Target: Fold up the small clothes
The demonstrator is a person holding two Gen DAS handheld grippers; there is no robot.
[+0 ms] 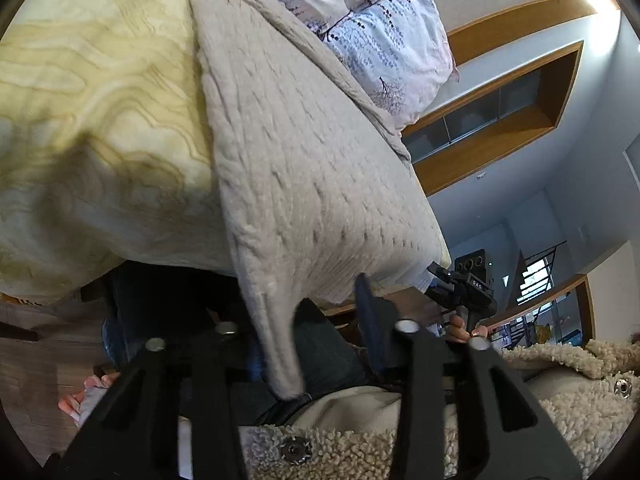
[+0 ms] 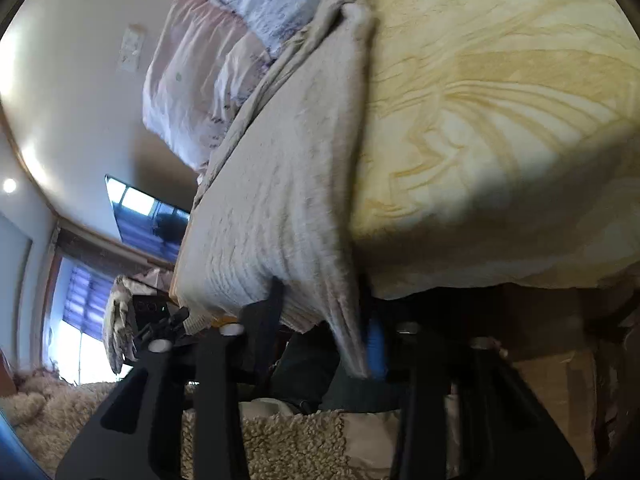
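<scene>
Yellow patterned bedspread (image 1: 100,80), floral pillows (image 1: 380,28), wall shelf (image 1: 500,116)

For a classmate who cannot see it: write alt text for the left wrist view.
A beige knitted garment lies over the edge of a bed with a yellow wood-grain cover, one corner hanging between the fingers of the left gripper. Behind lies a floral pillow; the right gripper shows at right.

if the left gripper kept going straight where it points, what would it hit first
Most likely the grey knit garment, whose corner already hangs between the left gripper fingers; behind it lies the yellow-patterned bedspread. Depth is unclear.
</scene>
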